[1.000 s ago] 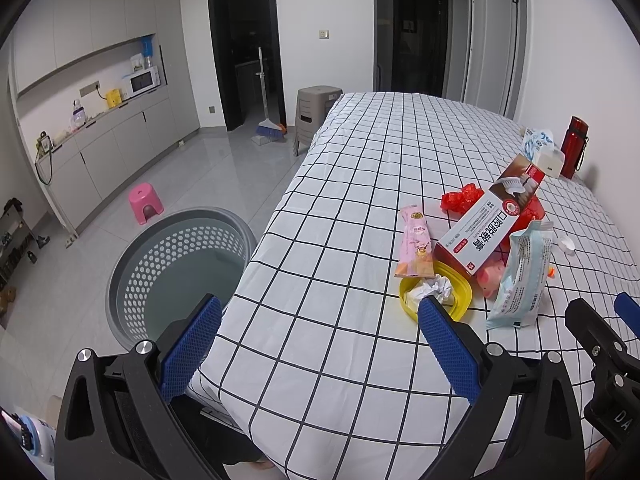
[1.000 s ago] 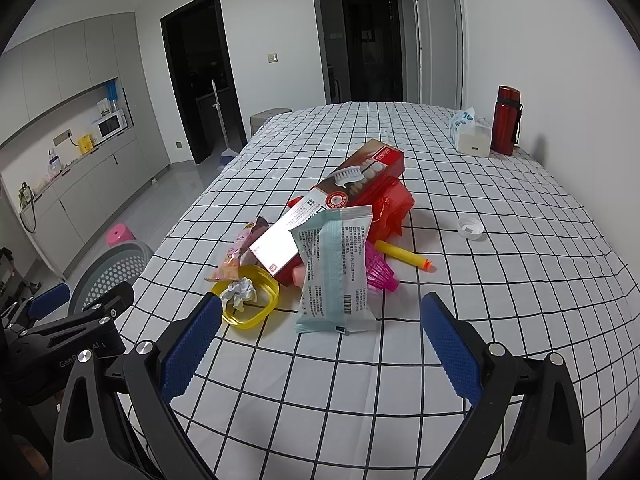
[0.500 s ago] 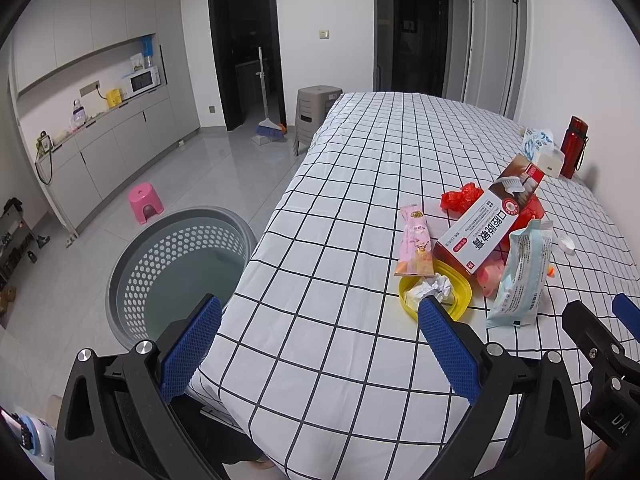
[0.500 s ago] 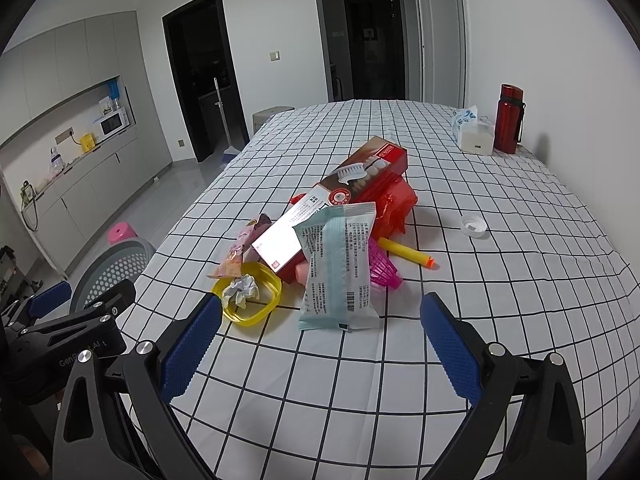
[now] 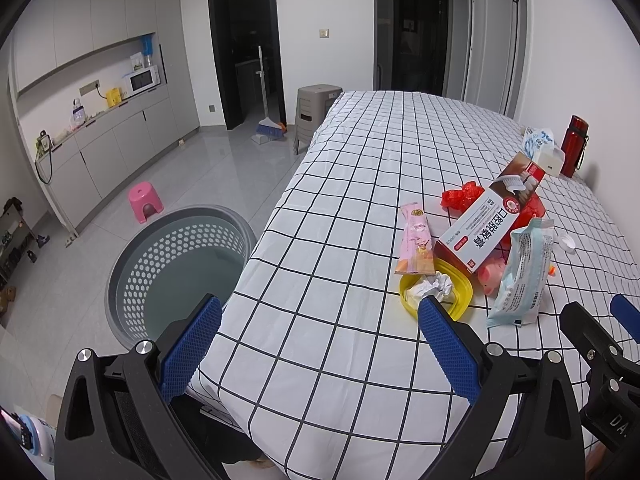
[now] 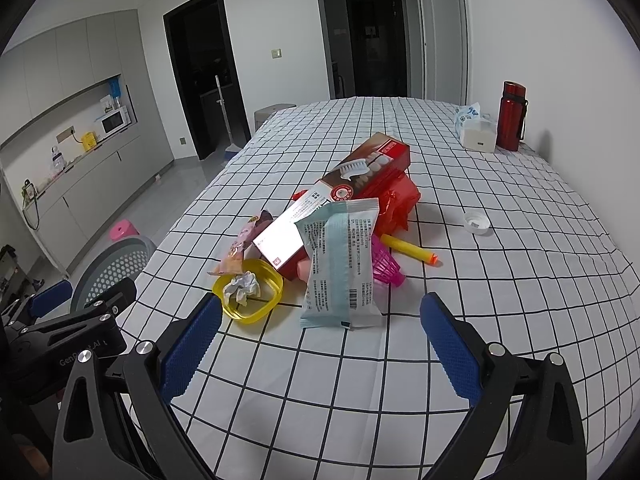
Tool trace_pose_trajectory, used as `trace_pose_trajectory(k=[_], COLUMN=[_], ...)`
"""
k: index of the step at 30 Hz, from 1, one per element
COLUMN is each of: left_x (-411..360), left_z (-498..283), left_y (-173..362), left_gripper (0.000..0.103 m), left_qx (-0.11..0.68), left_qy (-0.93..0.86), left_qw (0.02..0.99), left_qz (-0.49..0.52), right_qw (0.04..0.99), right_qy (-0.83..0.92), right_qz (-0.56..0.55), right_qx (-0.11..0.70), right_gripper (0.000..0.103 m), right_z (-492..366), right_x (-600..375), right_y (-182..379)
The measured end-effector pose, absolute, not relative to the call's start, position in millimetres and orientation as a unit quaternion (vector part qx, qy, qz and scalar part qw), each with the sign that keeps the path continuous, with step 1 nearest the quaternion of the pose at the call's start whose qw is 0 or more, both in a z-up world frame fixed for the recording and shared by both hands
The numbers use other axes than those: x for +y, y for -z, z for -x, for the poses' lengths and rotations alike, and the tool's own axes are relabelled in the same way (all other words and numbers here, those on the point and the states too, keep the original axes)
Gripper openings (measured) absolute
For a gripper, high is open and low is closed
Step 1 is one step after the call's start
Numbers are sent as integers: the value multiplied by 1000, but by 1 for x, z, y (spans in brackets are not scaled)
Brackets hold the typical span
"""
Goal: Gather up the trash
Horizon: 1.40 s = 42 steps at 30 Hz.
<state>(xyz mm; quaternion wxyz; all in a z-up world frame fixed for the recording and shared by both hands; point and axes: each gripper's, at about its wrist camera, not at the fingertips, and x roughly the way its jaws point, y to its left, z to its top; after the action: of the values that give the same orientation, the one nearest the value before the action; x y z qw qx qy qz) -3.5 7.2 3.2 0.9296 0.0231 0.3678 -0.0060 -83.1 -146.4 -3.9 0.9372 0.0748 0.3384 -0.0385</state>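
Note:
A pile of trash lies on the checked tablecloth [image 6: 500, 280]: a red-and-white toothpaste box [image 6: 336, 200], a pale blue wrapper [image 6: 340, 264], a red plastic bag [image 6: 396, 196], a pink snack wrapper [image 5: 416, 240], a yellow lid [image 6: 248, 292] with crumpled paper [image 6: 242, 288], a yellow foam dart [image 6: 408, 248] and a white cap [image 6: 476, 224]. A grey perforated basket [image 5: 176, 264] stands on the floor left of the table. My left gripper [image 5: 320, 344] is open and empty over the table's near corner. My right gripper [image 6: 320, 340] is open and empty, just short of the pile.
A red bottle [image 6: 512, 116] and a tissue pack [image 6: 476, 128] stand at the far right of the table by the wall. A pink stool [image 5: 144, 200], a grey stool [image 5: 316, 108] and a broom [image 5: 268, 128] are on the floor.
The right gripper has edged slightly forward toward the pile. The left gripper has hardly moved. Both stay open.

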Motion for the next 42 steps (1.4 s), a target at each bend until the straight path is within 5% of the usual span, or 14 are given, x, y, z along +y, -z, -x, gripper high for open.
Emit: trace_pose_trajectory(k=[39,41,42], left_x=[-16,-19,-21], left_z=[-60,-62,-62], left_y=[38,38,38], left_gripper=[97,97,97], left_qx=[402,402,401], left_qy=[27,31,33], left_qw=[914,914,914], left_qz=[-42,-43,-44], right_qw=[916,917,918], right_qy=[62,60,59], right_qz=[-83,-81,-79], right_qx=[387,385,385], right_gripper=[94,90,81], right_z=[-3,-2,-2], right_x=[-174,-173,-173], right_y=[63,62,62])
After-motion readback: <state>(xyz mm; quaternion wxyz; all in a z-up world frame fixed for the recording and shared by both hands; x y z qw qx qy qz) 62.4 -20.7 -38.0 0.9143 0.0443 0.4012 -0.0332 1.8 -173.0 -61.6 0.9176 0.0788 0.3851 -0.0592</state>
